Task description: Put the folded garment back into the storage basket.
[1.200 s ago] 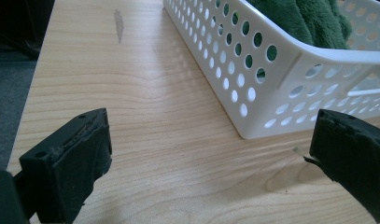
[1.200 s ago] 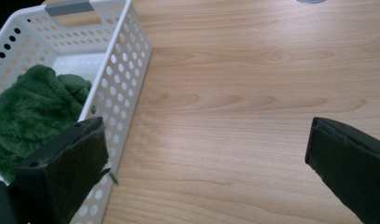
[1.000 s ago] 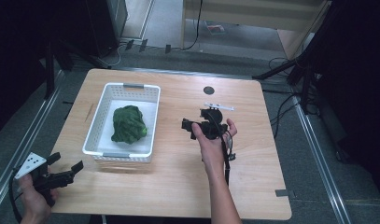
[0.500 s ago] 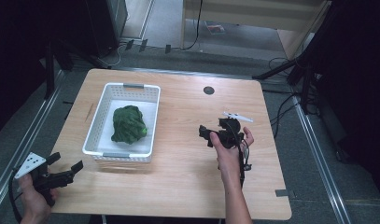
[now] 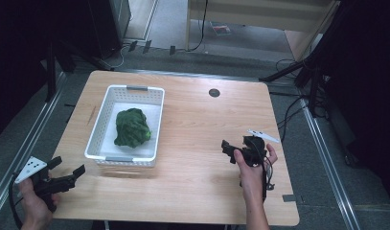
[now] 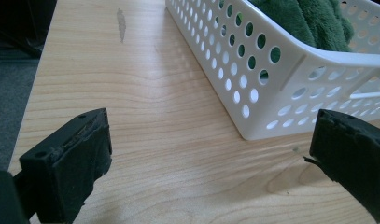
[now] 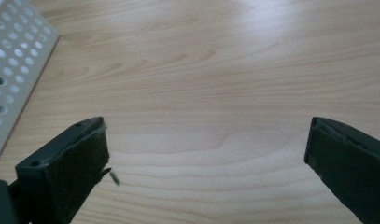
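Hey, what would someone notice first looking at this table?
A white perforated basket stands on the table's left half, with a crumpled green cloth lying in it. The left gripper sits open off the near-left corner, and the right gripper open over bare wood at right.

The table (image 5: 192, 124) is pale wood with a fine, wavy grain and a smooth finish that shows a soft sheen. The basket (image 6: 290, 60) is white plastic, smooth and slightly glossy, its walls pierced with round holes. The green cloth (image 5: 131, 127) inside it looks plush and fuzzy, matt like towelling. The pads (image 7: 68, 172) of the right gripper (image 7: 206, 163) are black, matt and rough, frayed at their edges.
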Tool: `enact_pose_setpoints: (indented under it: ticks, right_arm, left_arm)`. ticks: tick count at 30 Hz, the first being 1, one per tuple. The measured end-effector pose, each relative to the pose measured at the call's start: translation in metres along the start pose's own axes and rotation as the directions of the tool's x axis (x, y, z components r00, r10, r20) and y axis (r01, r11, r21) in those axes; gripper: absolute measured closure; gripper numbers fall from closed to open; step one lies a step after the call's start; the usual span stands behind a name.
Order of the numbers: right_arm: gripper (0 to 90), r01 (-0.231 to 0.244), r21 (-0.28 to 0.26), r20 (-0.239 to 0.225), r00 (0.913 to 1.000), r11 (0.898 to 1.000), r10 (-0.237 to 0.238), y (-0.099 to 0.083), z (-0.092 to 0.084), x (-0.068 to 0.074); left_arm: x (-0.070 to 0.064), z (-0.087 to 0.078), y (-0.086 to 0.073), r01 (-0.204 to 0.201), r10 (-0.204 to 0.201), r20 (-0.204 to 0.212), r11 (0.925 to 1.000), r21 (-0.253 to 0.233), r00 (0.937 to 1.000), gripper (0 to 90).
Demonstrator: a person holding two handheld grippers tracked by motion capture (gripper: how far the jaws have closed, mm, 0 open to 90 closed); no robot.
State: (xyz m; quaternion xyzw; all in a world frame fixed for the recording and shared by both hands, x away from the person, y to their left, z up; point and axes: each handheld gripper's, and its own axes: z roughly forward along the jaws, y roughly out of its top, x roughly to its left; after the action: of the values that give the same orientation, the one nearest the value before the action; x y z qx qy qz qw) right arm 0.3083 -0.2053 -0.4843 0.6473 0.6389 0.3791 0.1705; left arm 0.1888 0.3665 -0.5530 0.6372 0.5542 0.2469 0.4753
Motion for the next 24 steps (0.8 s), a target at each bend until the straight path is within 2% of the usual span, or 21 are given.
enact_pose_setpoints:
  ticks: [4,5,6,7,8,10,15,16,19,21,24]
  right_arm:
    - [0.1,-0.011,-0.008,-0.004,0.9999,1.0,0.011,-0.012,-0.006,-0.019]
    - [0.1,-0.011,-0.008,-0.004,0.9999,1.0,0.011,-0.012,-0.006,-0.019]
    - [0.2,-0.009,-0.016,0.008,0.9999,1.0,0.009,-0.019,-0.009,-0.028]
    - [0.2,-0.009,-0.016,0.008,0.9999,1.0,0.009,-0.019,-0.009,-0.028]
    - [0.2,-0.015,-0.012,0.023,0.9996,1.0,0.016,-0.026,-0.011,-0.038]
    - [0.2,-0.016,-0.011,0.029,0.9995,1.0,0.016,-0.028,-0.011,-0.041]
    - [0.1,-0.013,-0.009,0.051,0.9986,1.0,0.013,-0.042,-0.021,-0.063]
    - [0.1,-0.013,-0.009,0.051,0.9986,1.0,0.013,-0.042,-0.021,-0.063]
    - [0.2,-0.031,-0.012,0.06,0.9977,0.999,0.032,-0.05,-0.027,-0.074]
    - [0.2,-0.051,-0.01,0.068,0.9964,0.999,0.051,-0.057,-0.034,-0.087]
    - [0.1,-0.051,-0.012,0.075,0.9958,0.999,0.052,-0.061,-0.038,-0.095]
  left_arm:
    - [0.0,0.0,0.0,0.0,0.0,-0.001,1.0,0.002,1.0,0.0]
    - [0.0,0.0,0.0,0.0,0.0,-0.001,1.0,0.002,1.0,0.0]
    - [0.0,0.0,0.0,0.001,-0.001,-0.002,1.0,0.002,1.0,0.0]
    - [0.0,0.0,0.0,0.001,-0.001,-0.002,1.0,0.002,1.0,0.0]
    - [0.0,0.0,0.0,0.0,0.0,-0.003,1.0,0.003,1.0,0.0]
    - [0.0,0.0,0.0,-0.001,0.001,-0.004,1.0,0.003,1.0,0.0]
    - [0.0,0.0,0.0,0.005,-0.005,-0.005,1.0,0.001,1.0,0.0]
    - [0.0,0.0,0.0,0.006,-0.006,-0.005,1.0,0.0,1.0,0.0]
    - [0.0,0.0,0.0,0.006,-0.006,-0.007,1.0,0.0,1.0,0.0]
    - [0.001,0.0,0.0,0.008,-0.008,-0.006,1.0,-0.002,0.9999,0.0]
    - [0.001,0.0,0.0,0.009,-0.009,-0.005,1.0,-0.003,0.9999,0.0]
